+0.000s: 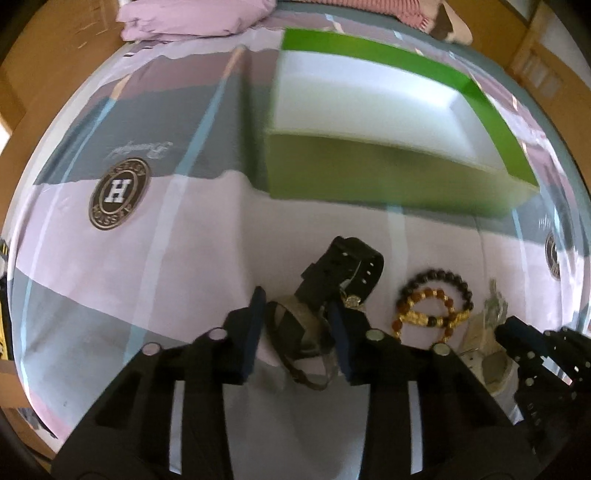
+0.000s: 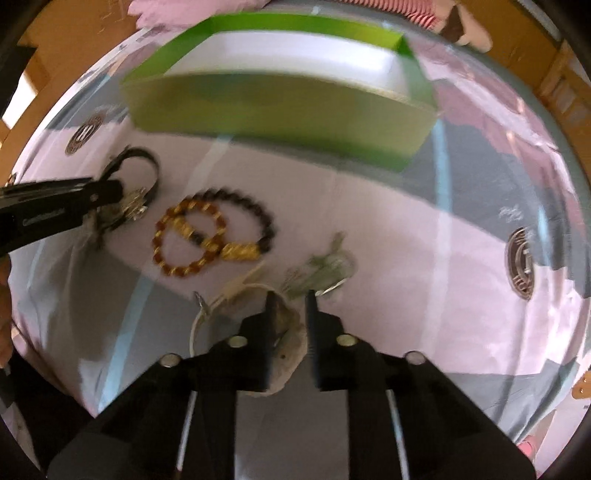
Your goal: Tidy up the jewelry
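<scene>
My left gripper (image 1: pixel 295 301) points steeply down at a bedspread, its jaws against both sides of a looped olive band (image 1: pixel 299 339). Just beyond the band lies a black watch (image 1: pixel 343 269). To its right are a dark bead bracelet (image 1: pixel 448 277) and an amber and gold one (image 1: pixel 424 314). My right gripper (image 2: pixel 291 295) is shut on a cream strap piece (image 2: pixel 291 332) with a white loop (image 2: pixel 195 325). In the right wrist view the bracelets (image 2: pixel 192 236) lie ahead on the left, and the left gripper (image 2: pixel 110 192) is beyond them.
An open green box (image 1: pixel 388 173) with a white inside stands behind the jewelry, also in the right wrist view (image 2: pixel 280 107). A silvery green trinket (image 2: pixel 325 269) lies just ahead of the right fingers. The pink and grey bedspread (image 1: pixel 147 277) carries round logo badges. Folded pink bedding (image 1: pixel 192 18) lies at the far edge.
</scene>
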A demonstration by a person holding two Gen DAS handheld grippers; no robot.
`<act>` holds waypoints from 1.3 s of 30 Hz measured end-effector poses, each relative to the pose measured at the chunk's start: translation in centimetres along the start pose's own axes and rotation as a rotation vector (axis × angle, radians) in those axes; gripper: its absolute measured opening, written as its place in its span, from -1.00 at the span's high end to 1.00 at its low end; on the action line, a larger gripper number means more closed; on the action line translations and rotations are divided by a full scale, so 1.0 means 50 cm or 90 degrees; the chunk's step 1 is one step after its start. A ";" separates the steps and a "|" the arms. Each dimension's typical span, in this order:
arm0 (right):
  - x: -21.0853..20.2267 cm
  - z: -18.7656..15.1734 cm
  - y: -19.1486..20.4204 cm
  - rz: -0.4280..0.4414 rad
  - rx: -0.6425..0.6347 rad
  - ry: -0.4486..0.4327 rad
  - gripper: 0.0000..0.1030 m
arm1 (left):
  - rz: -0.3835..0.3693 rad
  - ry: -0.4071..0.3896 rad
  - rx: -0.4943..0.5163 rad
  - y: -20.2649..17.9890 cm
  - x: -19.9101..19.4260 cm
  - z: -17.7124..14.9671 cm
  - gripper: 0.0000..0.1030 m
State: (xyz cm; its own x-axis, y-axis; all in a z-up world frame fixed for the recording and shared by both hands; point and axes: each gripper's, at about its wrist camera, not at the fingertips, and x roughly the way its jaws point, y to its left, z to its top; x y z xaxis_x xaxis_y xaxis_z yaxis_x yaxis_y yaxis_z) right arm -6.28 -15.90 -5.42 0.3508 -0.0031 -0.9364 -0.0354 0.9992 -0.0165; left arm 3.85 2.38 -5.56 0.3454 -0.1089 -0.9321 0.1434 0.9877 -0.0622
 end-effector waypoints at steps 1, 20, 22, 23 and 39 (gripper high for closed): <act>-0.006 0.000 -0.008 0.004 0.009 -0.009 0.81 | -0.009 -0.013 -0.009 0.003 -0.001 0.001 0.41; -0.049 0.013 -0.063 0.024 0.090 -0.088 0.39 | -0.079 -0.022 -0.088 0.052 -0.013 0.014 0.20; -0.045 0.011 -0.062 0.015 0.088 -0.082 0.38 | -0.061 -0.005 -0.078 0.048 -0.001 0.011 0.17; -0.043 0.011 -0.064 0.013 0.090 -0.076 0.38 | -0.063 -0.001 -0.076 0.048 0.002 0.010 0.12; 0.000 -0.012 0.025 0.051 -0.036 0.022 0.77 | -0.054 0.029 -0.018 0.003 0.032 -0.007 1.00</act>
State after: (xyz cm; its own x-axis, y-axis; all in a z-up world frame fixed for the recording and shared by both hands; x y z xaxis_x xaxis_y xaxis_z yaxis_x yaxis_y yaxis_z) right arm -6.87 -14.68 -5.65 0.3121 0.0744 -0.9471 -0.1158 0.9925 0.0399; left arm 4.10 2.40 -7.21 0.2906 -0.1882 -0.9382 0.1437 0.9779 -0.1516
